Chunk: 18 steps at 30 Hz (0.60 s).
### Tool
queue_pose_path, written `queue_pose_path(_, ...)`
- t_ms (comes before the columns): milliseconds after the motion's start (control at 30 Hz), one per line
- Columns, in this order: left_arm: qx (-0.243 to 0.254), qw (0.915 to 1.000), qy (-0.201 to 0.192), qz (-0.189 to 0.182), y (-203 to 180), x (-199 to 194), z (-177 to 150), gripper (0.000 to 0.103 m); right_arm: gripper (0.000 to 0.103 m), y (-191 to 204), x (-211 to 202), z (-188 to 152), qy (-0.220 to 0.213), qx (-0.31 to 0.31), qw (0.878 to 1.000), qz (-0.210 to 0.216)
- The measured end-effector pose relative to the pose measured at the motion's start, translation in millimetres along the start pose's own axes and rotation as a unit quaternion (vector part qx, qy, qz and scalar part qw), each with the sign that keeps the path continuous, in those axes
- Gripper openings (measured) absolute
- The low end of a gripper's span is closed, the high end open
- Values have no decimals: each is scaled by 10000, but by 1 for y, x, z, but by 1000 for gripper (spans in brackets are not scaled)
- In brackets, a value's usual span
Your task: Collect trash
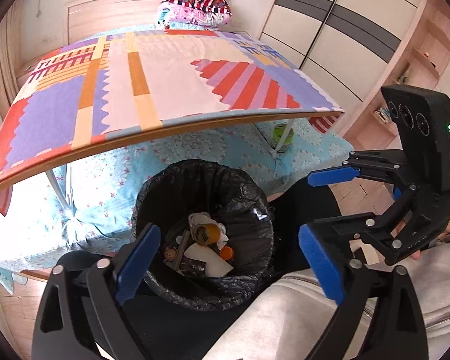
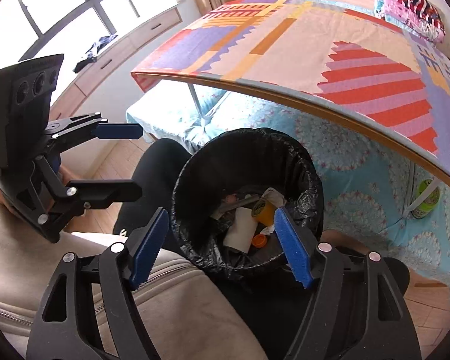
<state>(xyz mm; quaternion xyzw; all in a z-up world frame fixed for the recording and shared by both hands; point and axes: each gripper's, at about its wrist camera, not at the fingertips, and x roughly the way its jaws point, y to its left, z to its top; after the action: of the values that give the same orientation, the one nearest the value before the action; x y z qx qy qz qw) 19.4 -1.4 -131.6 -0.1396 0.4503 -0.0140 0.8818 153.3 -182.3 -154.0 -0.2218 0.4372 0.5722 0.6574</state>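
Trash (image 1: 208, 247) lies in bin (image 1: 255, 198) below both empty claws.

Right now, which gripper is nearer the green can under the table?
Right. The right gripper is on the side of the trash bin toward the green can; the left gripper flanks the bin's opposite side, farther away.

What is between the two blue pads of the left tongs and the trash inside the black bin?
Nothing. In the left wrist view the left tongs stand open above the bin; only air separates them from the trash.
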Motion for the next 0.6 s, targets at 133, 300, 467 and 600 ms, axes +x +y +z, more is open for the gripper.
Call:
queue_pose_path(133,126,9999,71,-23,-6,-6,0,92,79,1,-4,-1,76,43,9999,101)
queue_pose_path(300,132,9999,-1,-11,-10,-10,1,95,86,3,-10,-1,70,-16,10000,15)
queue_pose_path(467,146,9999,-12,-22,-11,-11,2,95,86,4,-11,-1,76,-60,10000,-16)
queue_pose_path(600,167,9999,-3,-21,-12,-10,2,95,86,5,-10,-1,95,-104,9999,9)
